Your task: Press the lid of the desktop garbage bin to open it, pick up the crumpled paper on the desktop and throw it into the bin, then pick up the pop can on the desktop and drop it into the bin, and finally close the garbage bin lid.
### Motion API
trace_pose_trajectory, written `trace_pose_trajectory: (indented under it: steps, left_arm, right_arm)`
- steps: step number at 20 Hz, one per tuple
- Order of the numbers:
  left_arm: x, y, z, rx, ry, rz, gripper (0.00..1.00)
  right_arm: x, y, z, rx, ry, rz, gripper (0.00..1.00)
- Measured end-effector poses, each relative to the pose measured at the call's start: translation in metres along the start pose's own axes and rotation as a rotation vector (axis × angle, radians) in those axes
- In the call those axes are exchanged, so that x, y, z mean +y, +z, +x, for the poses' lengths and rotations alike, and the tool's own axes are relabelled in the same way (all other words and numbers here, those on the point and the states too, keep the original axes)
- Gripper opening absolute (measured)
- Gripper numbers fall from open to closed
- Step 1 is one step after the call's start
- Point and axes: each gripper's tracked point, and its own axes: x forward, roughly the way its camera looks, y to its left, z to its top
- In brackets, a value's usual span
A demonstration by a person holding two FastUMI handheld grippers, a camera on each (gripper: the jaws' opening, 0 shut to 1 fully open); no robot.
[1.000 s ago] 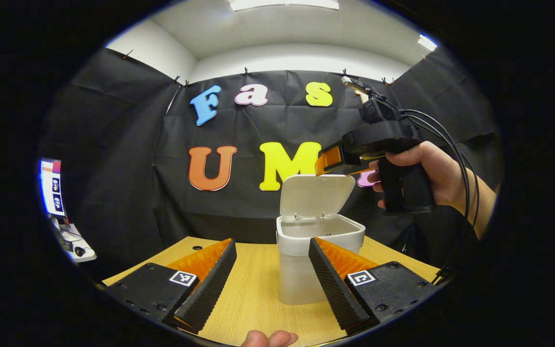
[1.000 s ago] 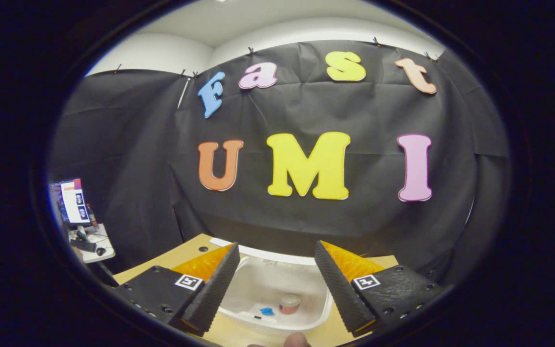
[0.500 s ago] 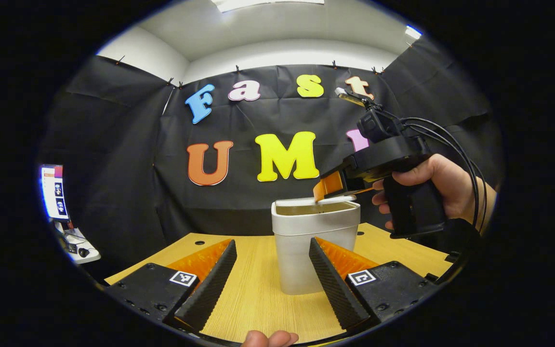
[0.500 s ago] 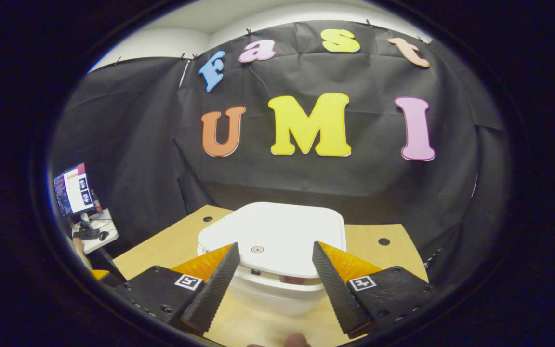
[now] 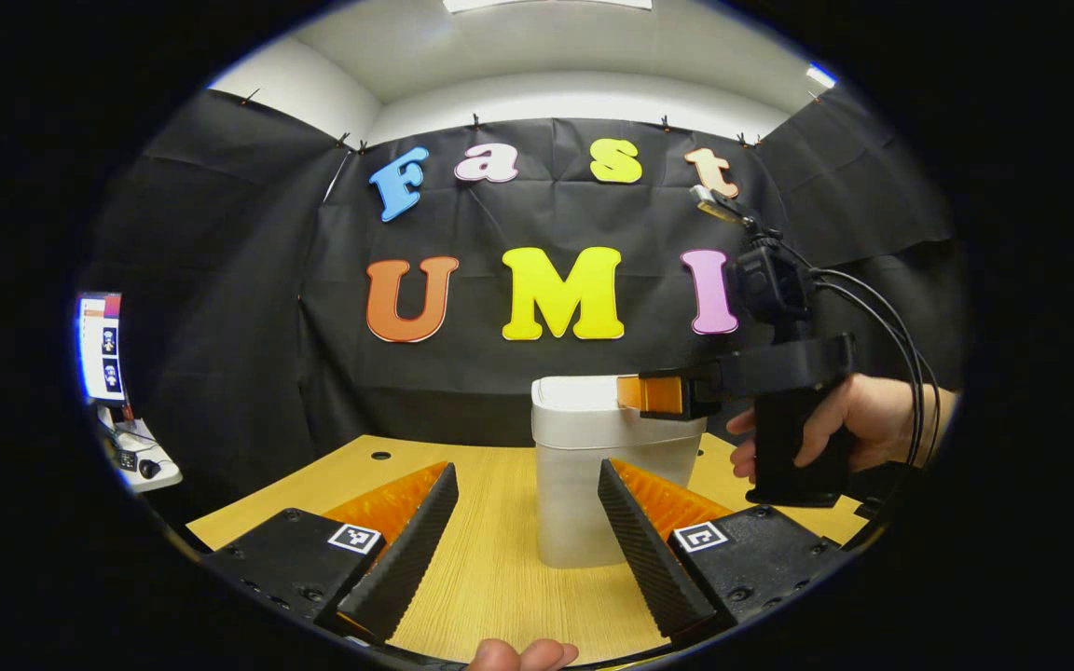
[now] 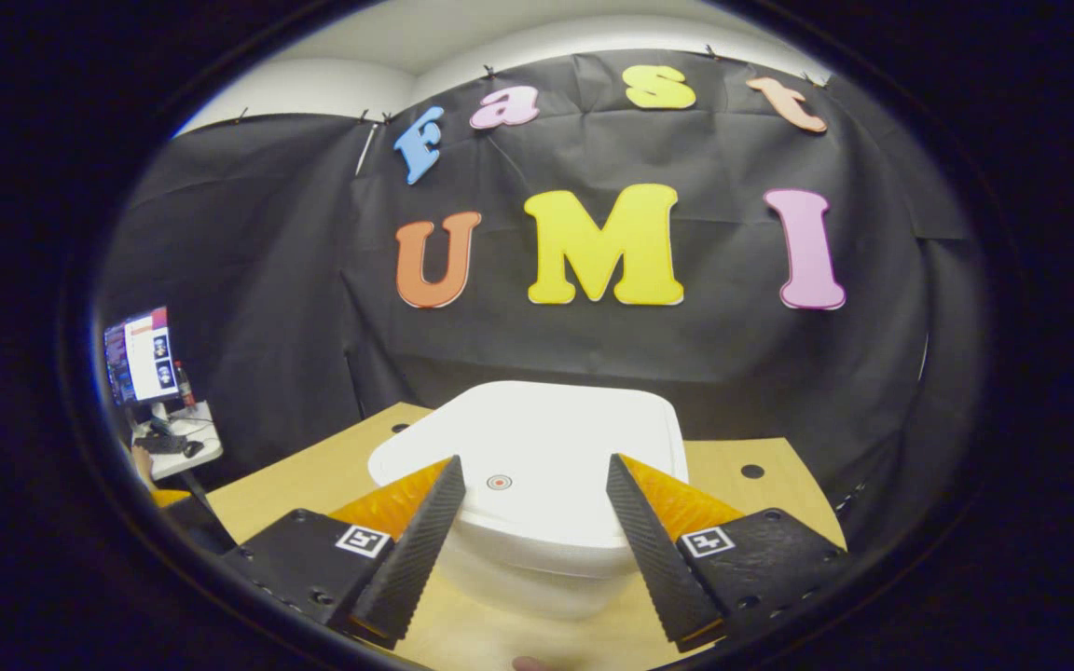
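The white desktop bin (image 5: 584, 494) stands on the wooden table (image 5: 490, 578) with its lid (image 5: 574, 395) down flat. My left gripper (image 5: 526, 471) hangs open in front of the bin, nothing between its fingers. A hand (image 5: 859, 424) holds my right gripper (image 5: 638, 393) level over the lid's right side, its fingers lying at the lid's top. In the right gripper view the lid (image 6: 546, 433), with a small red dot (image 6: 498, 482), lies under the open right gripper (image 6: 533, 462). The bin's contents are hidden.
A monitor (image 5: 101, 359) and a small side table (image 5: 141, 461) stand off to the left, the monitor (image 6: 138, 354) showing in the right gripper view too. Black cables (image 5: 891, 317) trail from the right gripper. The tabletop has small round holes (image 6: 751, 471).
The lid swung from upright and open down to shut, with the right gripper coming down on it and levelling out. The left gripper stayed open in much the same place.
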Motion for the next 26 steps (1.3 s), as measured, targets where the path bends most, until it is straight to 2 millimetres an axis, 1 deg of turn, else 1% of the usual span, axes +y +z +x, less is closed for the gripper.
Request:
trace_pose_trajectory:
  steps: [1, 2, 3, 5, 7, 9, 10, 11, 12, 13, 14, 15, 16, 17, 18, 20, 21, 23, 24, 25, 26]
  left_arm:
    - [0.000, -0.001, 0.000, 0.003, -0.001, -0.005, 0.98]
    - [0.001, -0.002, 0.000, 0.006, 0.002, -0.010, 0.98]
    - [0.003, -0.003, 0.001, 0.007, 0.005, -0.017, 0.98]
    - [0.004, -0.004, 0.001, 0.008, 0.009, -0.030, 0.98]
    - [0.004, -0.005, 0.001, 0.013, 0.012, -0.038, 0.98]
    - [0.008, -0.002, 0.003, 0.005, 0.019, -0.045, 0.98]
    - [0.008, 0.000, 0.005, -0.002, 0.020, -0.046, 0.98]
    - [0.010, 0.003, 0.009, -0.008, 0.027, -0.043, 0.98]
    - [0.011, 0.006, 0.013, -0.012, 0.033, -0.038, 0.98]
    - [0.012, 0.008, 0.016, -0.014, 0.037, -0.037, 0.98]
    - [0.011, 0.009, 0.019, -0.016, 0.037, -0.039, 0.98]
    - [0.010, 0.010, 0.022, -0.013, 0.035, -0.038, 0.98]
    - [0.009, 0.011, 0.023, -0.016, 0.040, -0.031, 0.98]
    - [0.009, 0.014, 0.025, -0.023, 0.045, -0.026, 0.98]
    - [0.008, 0.013, 0.026, -0.024, 0.045, -0.026, 0.98]
    - [0.004, 0.017, 0.025, -0.042, 0.040, -0.041, 0.98]
    - [0.001, 0.015, 0.026, -0.038, 0.040, -0.045, 0.98]
    - [-0.003, 0.008, 0.025, -0.032, 0.051, -0.036, 0.98]
    - [-0.006, 0.004, 0.023, -0.029, 0.054, -0.029, 0.98]
    - [-0.013, 0.000, 0.023, -0.028, 0.043, -0.019, 0.98]
    - [-0.017, -0.003, 0.021, -0.029, 0.043, -0.007, 0.98]
  right_arm:
    - [0.002, 0.000, -0.002, 0.005, 0.001, 0.014, 0.98]
    - [0.009, -0.004, -0.004, 0.009, 0.018, 0.023, 0.98]
    - [0.006, -0.006, -0.002, 0.017, 0.007, -0.027, 0.98]
    - [0.006, -0.001, -0.003, -0.007, -0.013, -0.015, 1.00]
    - [0.008, -0.001, -0.005, -0.006, -0.001, 0.016, 0.98]
    - [0.009, 0.004, -0.007, -0.019, 0.022, 0.002, 0.96]
    - [0.008, 0.009, -0.007, -0.037, 0.020, -0.002, 0.98]
    - [0.004, 0.018, -0.010, -0.079, 0.003, 0.006, 0.95]
    - [0.001, 0.030, -0.015, -0.131, -0.009, 0.031, 0.95]
    - [-0.003, 0.042, -0.024, -0.169, -0.018, 0.060, 0.93]
    - [-0.009, 0.048, -0.031, -0.191, -0.028, 0.084, 0.95]
    - [-0.016, 0.048, -0.040, -0.194, -0.045, 0.098, 0.95]
    - [-0.023, 0.044, -0.051, -0.191, -0.060, 0.105, 0.96]
    - [-0.032, 0.041, -0.061, -0.204, -0.075, 0.117, 0.95]
    - [-0.045, 0.037, -0.072, -0.220, -0.112, 0.142, 0.95]
    - [-0.061, 0.011, -0.088, -0.210, -0.143, 0.152, 0.95]
    - [-0.065, -0.004, -0.093, -0.193, -0.152, 0.158, 0.95]
    - [-0.065, -0.029, -0.103, -0.162, -0.146, 0.162, 0.95]
    - [-0.069, -0.035, -0.108, -0.160, -0.161, 0.155, 0.92]
    - [-0.072, -0.038, -0.113, -0.177, -0.177, 0.138, 0.96]
    - [-0.072, -0.038, -0.117, -0.196, -0.189, 0.117, 0.96]
